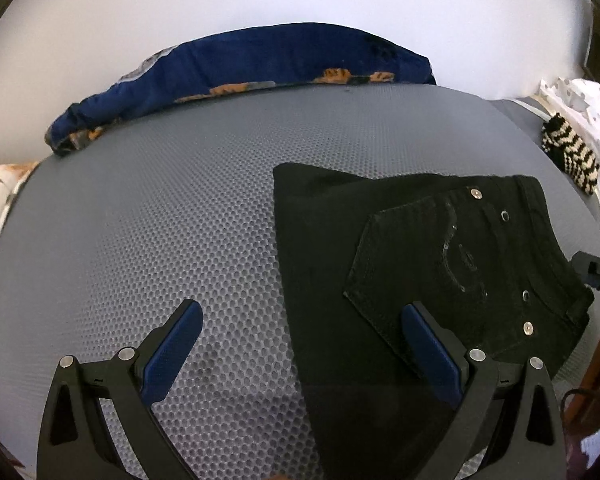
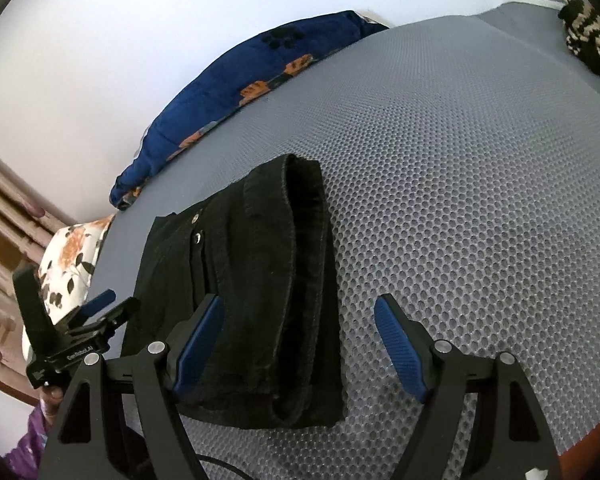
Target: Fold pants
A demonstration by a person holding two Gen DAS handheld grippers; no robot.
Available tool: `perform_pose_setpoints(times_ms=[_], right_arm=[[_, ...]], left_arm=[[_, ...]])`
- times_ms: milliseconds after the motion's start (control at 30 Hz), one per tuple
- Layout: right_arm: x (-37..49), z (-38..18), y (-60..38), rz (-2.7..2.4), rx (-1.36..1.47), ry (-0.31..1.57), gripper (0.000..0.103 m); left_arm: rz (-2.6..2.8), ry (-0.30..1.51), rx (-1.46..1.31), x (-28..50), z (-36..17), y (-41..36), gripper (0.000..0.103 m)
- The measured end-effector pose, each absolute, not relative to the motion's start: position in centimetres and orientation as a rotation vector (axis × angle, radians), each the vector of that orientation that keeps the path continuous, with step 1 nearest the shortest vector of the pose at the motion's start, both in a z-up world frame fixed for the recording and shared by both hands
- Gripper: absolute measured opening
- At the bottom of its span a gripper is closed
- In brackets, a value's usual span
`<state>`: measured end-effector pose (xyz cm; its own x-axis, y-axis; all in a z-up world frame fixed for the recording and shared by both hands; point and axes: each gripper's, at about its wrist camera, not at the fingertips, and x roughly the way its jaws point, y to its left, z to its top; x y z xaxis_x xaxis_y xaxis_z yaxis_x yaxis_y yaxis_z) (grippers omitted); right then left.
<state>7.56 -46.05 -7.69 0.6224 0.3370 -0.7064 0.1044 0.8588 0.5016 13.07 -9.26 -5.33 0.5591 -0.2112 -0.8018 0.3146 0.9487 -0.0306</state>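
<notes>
On the grey mat (image 1: 140, 208) lie folded pants (image 1: 380, 260) (black); left gripper (image 1: 300, 344) and right gripper (image 2: 298, 344) both gape.

In the left wrist view the folded pants (image 1: 380, 280) lie on the mattress (image 1: 160, 220) in the centre right of the frame, with a rolled blanket (image 1: 260, 68) along the mattress's far edge at upper centre and a striped cloth (image 1: 572, 156) at the right edge. The left claw (image 1: 300, 344) sits at the bottom of the frame, one finger over bare mattress, the other over the pants' lower part. In the right wrist view the pants (image 2: 260, 280) lie centre left, the right claw (image 2: 300, 340) straddles their right edge at the bottom, and a floral pillow (image 2: 68, 264) lies at the left beyond the mattress edge.
</notes>
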Motion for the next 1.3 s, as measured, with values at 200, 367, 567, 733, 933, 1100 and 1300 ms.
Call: perform_pose_setpoints(times_ms=[200,367,567,733,933,1100,1300], right_arm=[[8.8,-8.3,-46.8,0.176,0.579,0.933,0.076],[9.6,-8.8,-46.9,0.204,0.603,0.955,0.076],[10.7,-9.1,-46.6,0.226,0.607,0.970,0.076],[11.6,-9.5,-46.4,0.275,0.617,0.978,0.076],[12.7,-10.2,-46.9,0.374,0.672,0.994,0.077],[13.6,-11.0,-47.5,0.479,0.747,1.006,0.077],[14.6,-10.9,-46.4,0.553,0.675,1.043,0.078]], left_arm=[[-0.380,0.998,0.057,14.5,-5.9,-8.9,0.099],[-0.433,1.053,-0.003,15.4,-6.5,-8.5,0.099],[-0.482,1.086,-0.041,15.9,-7.0,-8.2,0.099],[-0.556,1.118,-0.094,16.7,-7.7,-7.7,0.099],[-0.648,1.148,-0.171,17.8,-8.2,-7.2,0.099],[-0.765,1.192,-0.291,18.9,-8.3,-6.4,0.099],[-0.869,1.235,-0.244,18.9,-8.5,-8.9,0.099]])
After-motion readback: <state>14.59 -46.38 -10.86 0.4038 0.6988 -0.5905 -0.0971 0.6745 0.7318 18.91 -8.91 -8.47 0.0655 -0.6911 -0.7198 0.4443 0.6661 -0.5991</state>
